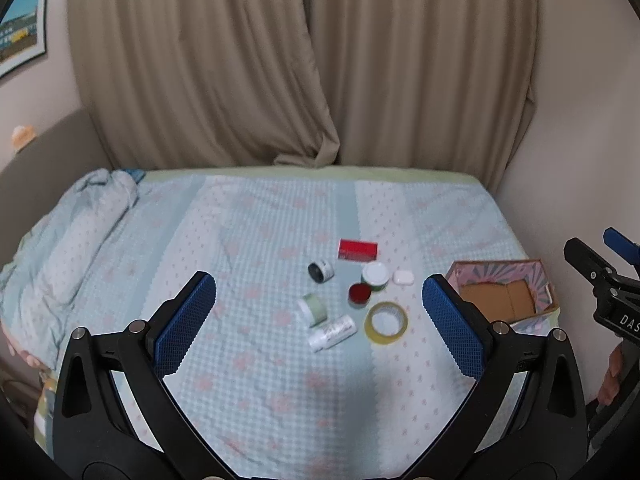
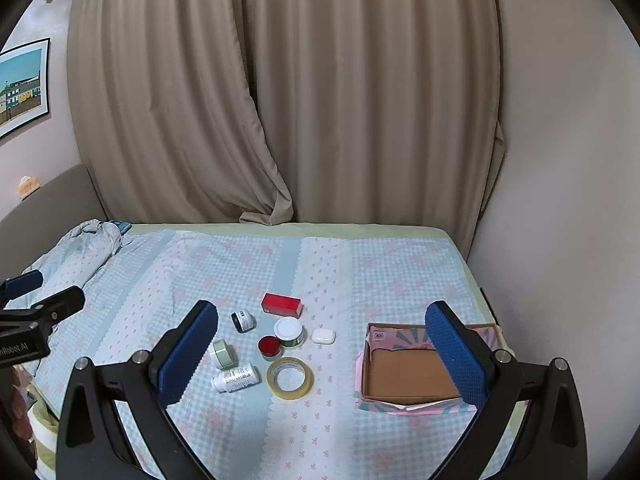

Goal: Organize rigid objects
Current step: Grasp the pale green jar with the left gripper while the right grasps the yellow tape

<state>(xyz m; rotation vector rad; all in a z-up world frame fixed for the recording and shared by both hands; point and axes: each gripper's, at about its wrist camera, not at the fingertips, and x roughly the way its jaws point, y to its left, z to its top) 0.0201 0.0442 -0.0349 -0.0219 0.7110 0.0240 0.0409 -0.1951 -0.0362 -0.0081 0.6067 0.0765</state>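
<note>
The left gripper [image 1: 320, 304] and right gripper [image 2: 322, 340] both hover wide apart and empty above the bed [image 2: 400, 272]. Eight small items cluster mid-bed: four jars, one white bottle [image 2: 235, 377], one red box [image 2: 281, 305], one tape roll [image 2: 289, 378], one white case [image 2: 323, 335]. They look light, stiff and smooth-sided, so grip across their sides. One open cardboard box [image 2: 404, 376] sits right.

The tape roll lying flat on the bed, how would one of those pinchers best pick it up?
The tape roll lies flat with its hole facing up, so coming straight down looks best: one finger inside the hole, one outside, pinching the ring's wall. The side toward the box seems freest, since the red-lidded jar and white bottle crowd the other edges. The right gripper is open and nearer.
</note>
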